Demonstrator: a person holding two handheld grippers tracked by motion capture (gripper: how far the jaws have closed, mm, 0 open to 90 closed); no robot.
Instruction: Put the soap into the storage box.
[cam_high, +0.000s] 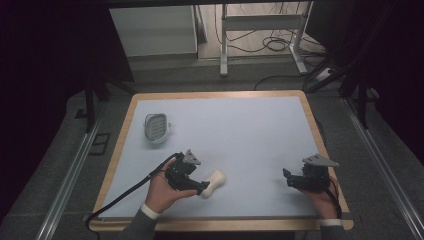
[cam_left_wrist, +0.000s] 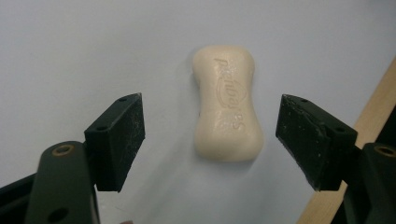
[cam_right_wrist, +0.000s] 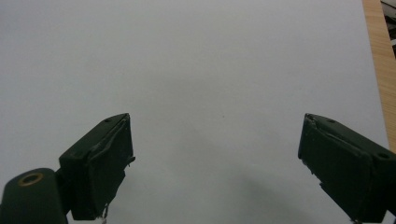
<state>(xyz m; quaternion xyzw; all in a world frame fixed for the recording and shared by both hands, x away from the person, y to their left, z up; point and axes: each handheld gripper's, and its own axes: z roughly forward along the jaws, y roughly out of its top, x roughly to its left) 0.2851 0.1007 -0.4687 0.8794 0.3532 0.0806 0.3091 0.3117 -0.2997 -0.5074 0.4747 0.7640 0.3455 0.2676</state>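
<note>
A cream bar of soap (cam_high: 213, 183) with raised lettering lies flat on the pale blue mat. My left gripper (cam_high: 201, 188) is right beside it, at the front left of the table. In the left gripper view the soap (cam_left_wrist: 228, 103) lies between and just ahead of the two wide-apart jaws, touching neither, and the left gripper (cam_left_wrist: 210, 142) is open. My right gripper (cam_high: 288, 178) hovers at the front right, open, and in its own view the right gripper (cam_right_wrist: 215, 163) has only bare mat between its jaws. A white soap dish (cam_high: 156, 127) with a ridged grey inside sits at the back left.
The mat (cam_high: 235, 130) lies on a table with a wooden rim (cam_high: 320, 145). The wooden edge (cam_left_wrist: 369, 130) runs close to the left gripper's right jaw. A cable (cam_high: 120, 197) trails from the left gripper off the front edge. Beyond the table stand a desk frame and floor cables.
</note>
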